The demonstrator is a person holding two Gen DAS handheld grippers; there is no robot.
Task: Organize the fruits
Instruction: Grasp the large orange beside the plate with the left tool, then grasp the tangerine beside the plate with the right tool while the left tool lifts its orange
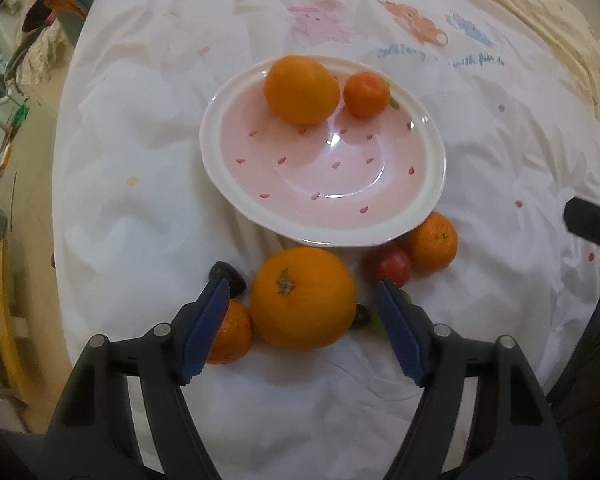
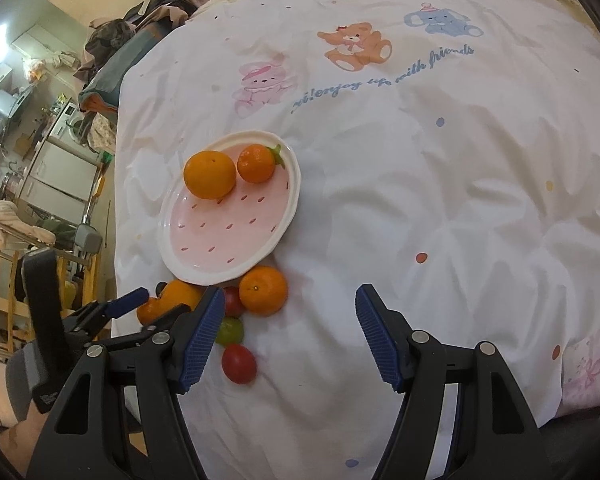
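A pink strawberry-patterned plate (image 1: 210, 136) (image 2: 168, 256) on the white sheet holds a large orange (image 1: 302, 90) and a mandarin (image 1: 366, 94). In front of the plate lies a second large orange (image 1: 302, 298). My left gripper (image 1: 302, 284) points down at it, open, its blue pads either side with a gap to the peel. A small mandarin (image 1: 232, 332) sits under the left finger. Another mandarin (image 1: 434, 242) (image 2: 263, 290) and a red tomato (image 1: 394, 266) lie to the right. My right gripper (image 2: 290, 294) hovers open over bare sheet, holding nothing.
A red tomato (image 2: 239, 362) and a green fruit (image 2: 230, 330) lie by the right gripper's left finger. Small dark fruits (image 1: 230, 276) sit beside the big orange. The bed edge (image 2: 116, 240) drops to cluttered furniture on the left. Bare sheet (image 2: 440, 220) spreads to the right.
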